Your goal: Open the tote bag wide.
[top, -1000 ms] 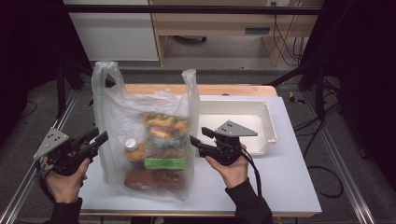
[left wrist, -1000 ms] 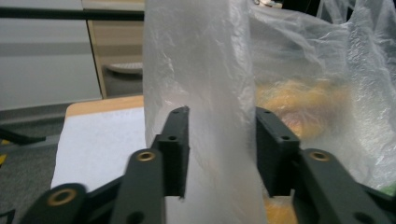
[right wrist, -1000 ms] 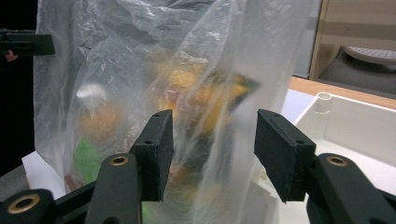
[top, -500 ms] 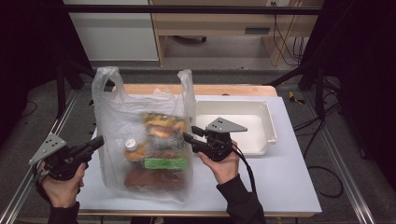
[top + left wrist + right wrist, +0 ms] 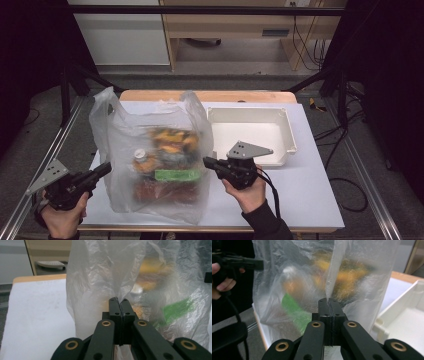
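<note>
Both grippers are pinching the plastic bag (image 5: 150, 165), standing on the counter (image 5: 300, 195): the left gripper (image 5: 120, 305) is clamping a fold of its side, and the right gripper (image 5: 329, 305), having just closed, is nipping the opposite side beside the white tray (image 5: 250, 130).

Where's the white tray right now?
In the high view, the white tray sits on the table at right of centre, just right of the plastic bag and beyond the right gripper.
</note>
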### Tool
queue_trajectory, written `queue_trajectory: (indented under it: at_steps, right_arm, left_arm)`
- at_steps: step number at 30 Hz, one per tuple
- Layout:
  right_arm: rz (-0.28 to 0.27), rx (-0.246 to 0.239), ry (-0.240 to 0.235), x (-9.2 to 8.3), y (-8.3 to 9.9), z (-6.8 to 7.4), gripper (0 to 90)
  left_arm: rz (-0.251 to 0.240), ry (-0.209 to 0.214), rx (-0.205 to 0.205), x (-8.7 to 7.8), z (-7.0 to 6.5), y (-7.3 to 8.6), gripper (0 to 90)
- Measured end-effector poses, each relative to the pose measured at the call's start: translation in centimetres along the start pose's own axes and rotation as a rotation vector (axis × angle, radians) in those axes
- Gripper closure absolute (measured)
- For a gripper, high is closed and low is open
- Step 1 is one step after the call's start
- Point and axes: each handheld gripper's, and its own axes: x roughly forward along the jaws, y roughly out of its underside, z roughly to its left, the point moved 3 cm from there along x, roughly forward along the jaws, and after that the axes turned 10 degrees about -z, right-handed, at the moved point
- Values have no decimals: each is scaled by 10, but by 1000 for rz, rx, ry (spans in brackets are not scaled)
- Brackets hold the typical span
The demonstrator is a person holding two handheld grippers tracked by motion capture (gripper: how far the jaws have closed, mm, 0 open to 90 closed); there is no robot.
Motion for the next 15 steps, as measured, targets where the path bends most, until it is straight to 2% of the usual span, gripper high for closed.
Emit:
queue_trajectory:
  at_steps: [7, 15]
  right_arm:
    - [36, 15, -30, -16, 30, 9, 900]
    - [90, 42, -43, -14, 62, 11, 900]
  left_arm:
    - [73, 18, 10, -3, -7, 30, 900]
    - [172, 6, -18, 1, -2, 67, 900]
